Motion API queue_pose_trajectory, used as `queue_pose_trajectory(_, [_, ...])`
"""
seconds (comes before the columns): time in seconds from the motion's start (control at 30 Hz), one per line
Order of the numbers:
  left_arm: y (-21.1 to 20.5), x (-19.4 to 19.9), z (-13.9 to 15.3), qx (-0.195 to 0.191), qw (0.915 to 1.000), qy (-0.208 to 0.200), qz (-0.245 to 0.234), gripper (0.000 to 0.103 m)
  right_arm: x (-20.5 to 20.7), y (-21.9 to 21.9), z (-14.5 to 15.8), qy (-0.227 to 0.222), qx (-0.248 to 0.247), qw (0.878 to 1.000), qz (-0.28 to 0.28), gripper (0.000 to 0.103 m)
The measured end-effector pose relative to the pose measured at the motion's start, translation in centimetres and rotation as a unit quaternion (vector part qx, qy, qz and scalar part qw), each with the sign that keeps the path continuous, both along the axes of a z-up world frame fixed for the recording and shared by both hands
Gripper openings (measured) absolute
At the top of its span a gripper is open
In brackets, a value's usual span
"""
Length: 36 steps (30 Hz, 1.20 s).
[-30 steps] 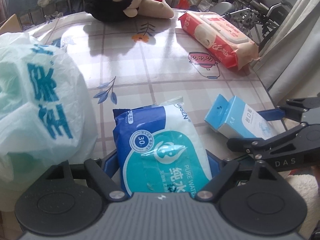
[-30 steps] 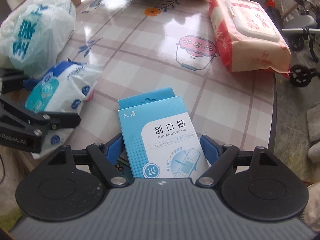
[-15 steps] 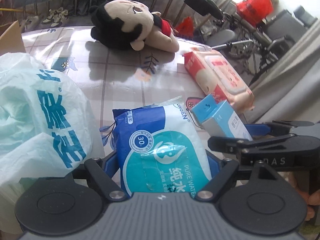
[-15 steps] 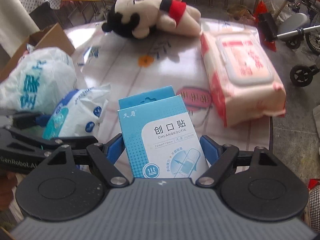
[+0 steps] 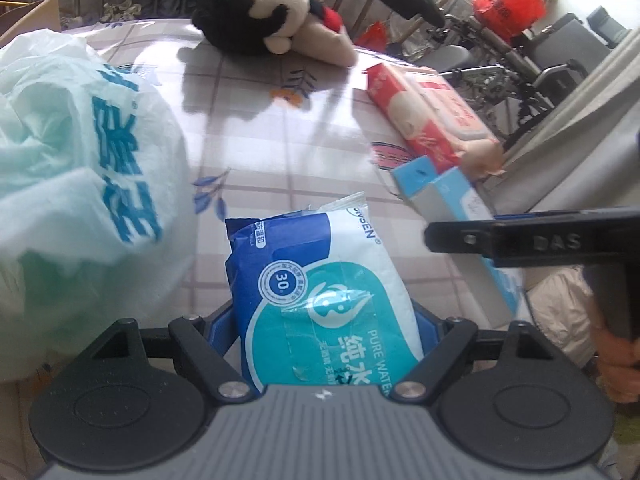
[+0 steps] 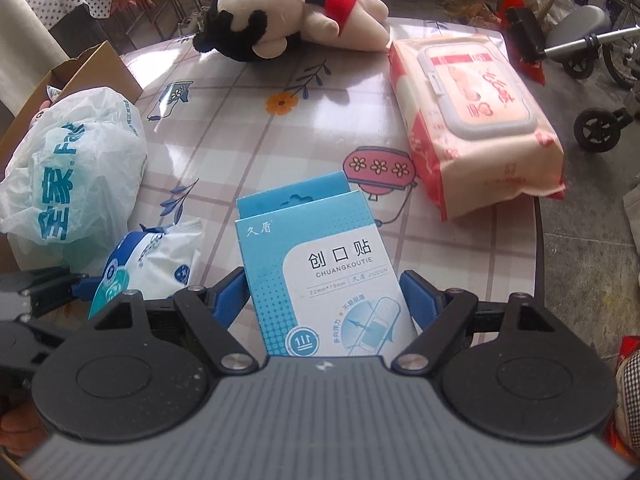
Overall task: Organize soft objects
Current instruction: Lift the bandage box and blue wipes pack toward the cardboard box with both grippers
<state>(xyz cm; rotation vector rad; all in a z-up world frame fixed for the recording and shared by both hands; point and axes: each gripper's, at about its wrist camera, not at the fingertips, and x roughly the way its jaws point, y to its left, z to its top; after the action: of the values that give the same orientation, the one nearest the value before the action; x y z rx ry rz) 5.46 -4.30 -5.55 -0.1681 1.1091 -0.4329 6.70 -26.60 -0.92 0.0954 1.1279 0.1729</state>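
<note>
At the far left of the right wrist view a cardboard box is seen at the edge of the table, with a white plastic bag printed in teal lying just in front of it. Beside the bag, the left gripper is closed on a blue-and-white wipes pack — the blue pads are pressed against both sides of the pack, whose top end stands up over the tabletop. In the right wrist view the same pack shows at lower left, clamped in the black arms.

Next comes the right gripper, closed on a light blue plaster box; the box is held upright between the blue pads, printed face toward the camera. From the left wrist view this box is seen edge-on at the right.

At the far side of the table a plush doll is laid on its side. To the right — well apart from both grippers — a pink wipes pack with a flip lid is lying flat near the table's edge.
</note>
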Motion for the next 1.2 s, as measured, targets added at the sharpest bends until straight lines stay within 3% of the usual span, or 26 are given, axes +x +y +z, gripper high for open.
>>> queue_pose_trajectory(0.33, [-1.7, 1.2, 2.6, 0.019, 0.9995, -0.025, -0.007, 0.085, -1.3, -2.4, 1.1, -0.015, 0.008, 0.999, -0.028, 0.081])
queue_pose_trajectory(0.63, [-0.5, 5.6, 6.4, 0.01, 0.9989, -0.042, 0.019, 0.085, 2.1, -1.6, 4.2, -0.036, 0.016, 0.999, -0.029, 0.081])
queue_pose_trajectory(0.93, [3.7, 9.9, 9.8, -0.011, 0.9963, -0.06, 0.06, 0.085, 7.6, 2.6, 8.1, -0.052, 0.027, 0.998, -0.013, 0.081])
queue_pose_trajectory(1.2, [11.4, 11.8, 13.6, -0.019, 0.9882, -0.091, 0.121, 0.085, 11.8, 10.3, 12.7, -0.079, 0.051, 0.995, 0.021, 0.081])
